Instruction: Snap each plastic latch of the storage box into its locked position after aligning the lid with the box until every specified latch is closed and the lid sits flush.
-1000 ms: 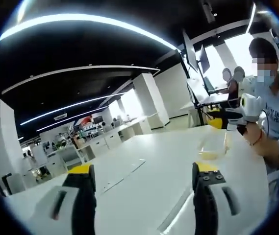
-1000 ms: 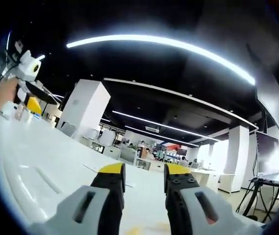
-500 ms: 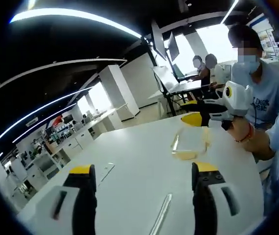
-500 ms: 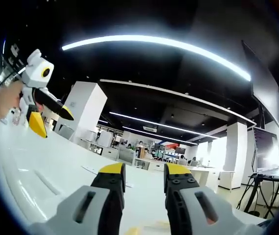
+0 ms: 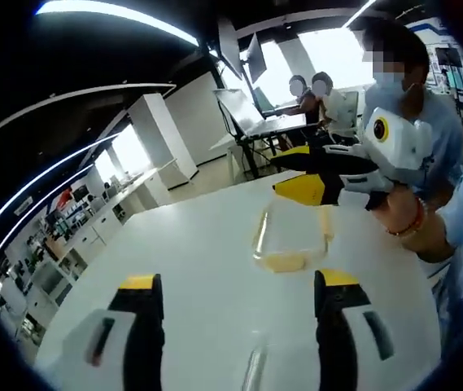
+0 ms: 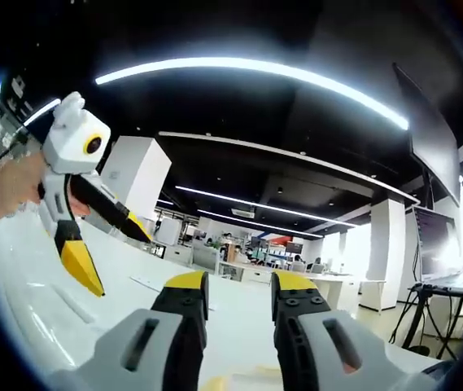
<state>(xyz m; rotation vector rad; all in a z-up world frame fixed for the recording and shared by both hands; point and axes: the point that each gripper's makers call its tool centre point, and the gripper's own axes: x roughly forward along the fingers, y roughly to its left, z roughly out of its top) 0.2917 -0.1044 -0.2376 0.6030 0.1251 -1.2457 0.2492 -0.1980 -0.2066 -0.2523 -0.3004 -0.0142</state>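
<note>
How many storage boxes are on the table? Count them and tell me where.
1. The clear storage box sits on the white table, ahead of the left gripper and close by the right gripper. Others may lie outside the views.

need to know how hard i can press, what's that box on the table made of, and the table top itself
The box looks like clear, glossy plastic: the table shows through its walls, and its near edge has a yellowish tint. The table looks like a smooth white laminate or painted board with a slight sheen; which one, the look leaves open.
</note>
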